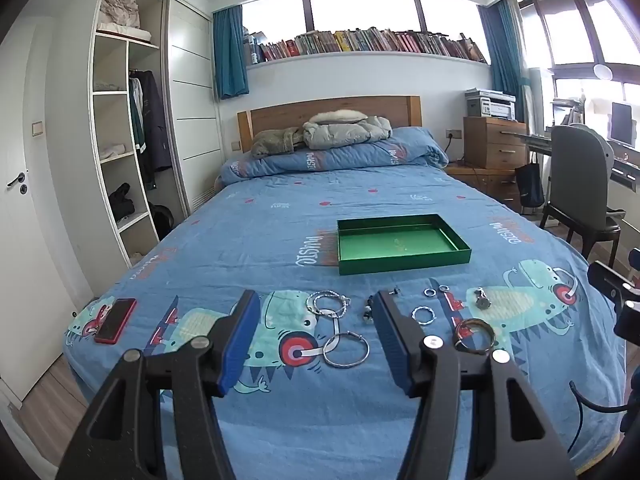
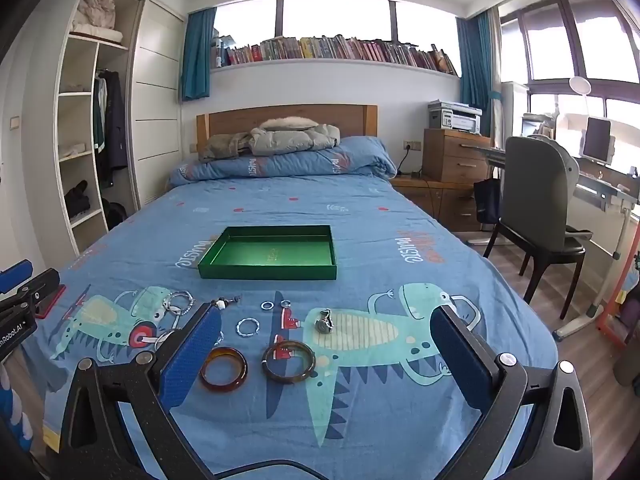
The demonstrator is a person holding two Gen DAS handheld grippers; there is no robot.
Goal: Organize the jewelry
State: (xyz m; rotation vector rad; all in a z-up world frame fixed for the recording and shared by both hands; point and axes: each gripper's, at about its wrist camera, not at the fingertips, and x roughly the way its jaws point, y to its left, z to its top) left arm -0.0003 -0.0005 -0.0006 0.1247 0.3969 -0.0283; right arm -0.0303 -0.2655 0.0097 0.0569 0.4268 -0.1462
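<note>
A shallow green tray (image 1: 400, 265) (image 2: 268, 271) lies empty on the blue bedspread. In front of it jewelry is laid out: a silver hoop bangle (image 1: 346, 350), beaded bracelets (image 1: 328, 303) (image 2: 179, 302), small rings (image 1: 430, 292) (image 2: 267, 305), a twisted ring (image 1: 422, 314) (image 2: 247, 326), a watch (image 1: 481, 299) (image 2: 323, 321), an amber bangle (image 2: 224, 368) and a dark bangle (image 2: 289, 361) (image 1: 474, 335). My left gripper (image 1: 316, 344) is open and empty above the hoops. My right gripper (image 2: 326, 356) is open and empty above the bangles.
A red phone (image 1: 116, 320) lies at the bed's left front corner. Folded duvet and jackets (image 1: 344, 132) sit at the headboard. A wardrobe (image 1: 128, 140) stands left; a chair (image 2: 540, 208), drawers and a desk stand right.
</note>
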